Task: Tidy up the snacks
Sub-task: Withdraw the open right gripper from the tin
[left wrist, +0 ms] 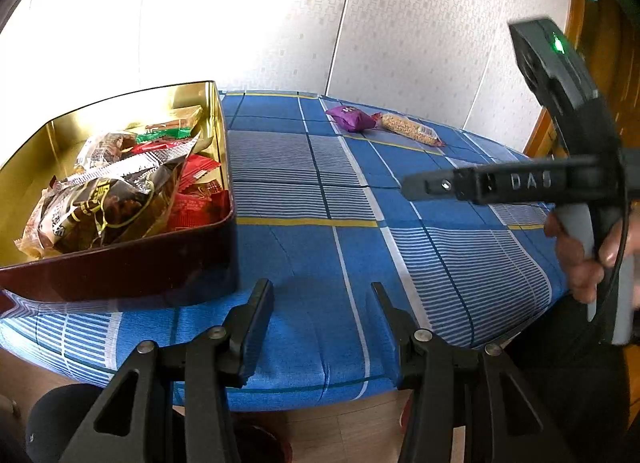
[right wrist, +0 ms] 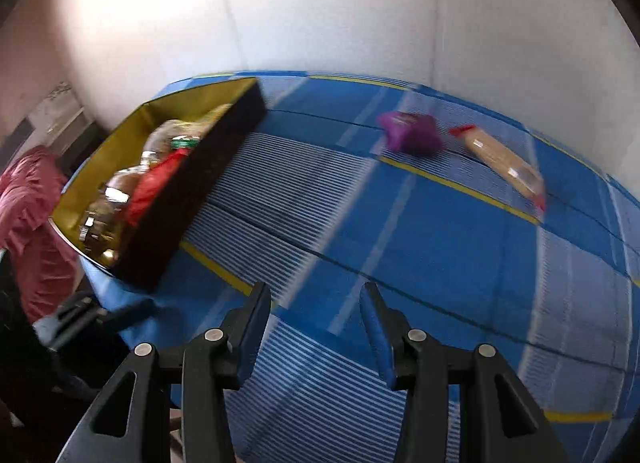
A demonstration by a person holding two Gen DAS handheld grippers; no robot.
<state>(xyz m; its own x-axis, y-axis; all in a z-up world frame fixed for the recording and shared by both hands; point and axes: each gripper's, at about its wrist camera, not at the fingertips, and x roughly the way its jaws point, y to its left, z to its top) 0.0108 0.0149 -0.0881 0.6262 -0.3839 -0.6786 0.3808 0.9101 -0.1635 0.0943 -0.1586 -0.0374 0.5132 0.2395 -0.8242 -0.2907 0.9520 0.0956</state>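
A dark tin with a gold inside (left wrist: 120,267) stands at the table's left and holds several wrapped snacks (left wrist: 120,191); it also shows in the right wrist view (right wrist: 192,191). A purple snack packet (left wrist: 352,118) (right wrist: 410,137) and a long clear packet of tan snacks (left wrist: 412,129) (right wrist: 504,169) lie side by side at the far end. My left gripper (left wrist: 322,295) is open and empty over the near table edge. My right gripper (right wrist: 314,297) is open and empty above the cloth; it shows from the side in the left wrist view (left wrist: 408,187).
A blue checked cloth (left wrist: 320,191) covers the table (right wrist: 440,243). White wall panels (left wrist: 400,23) stand close behind it. A wooden door frame (left wrist: 576,63) is at the right. Red fabric (right wrist: 32,215) lies left of the table.
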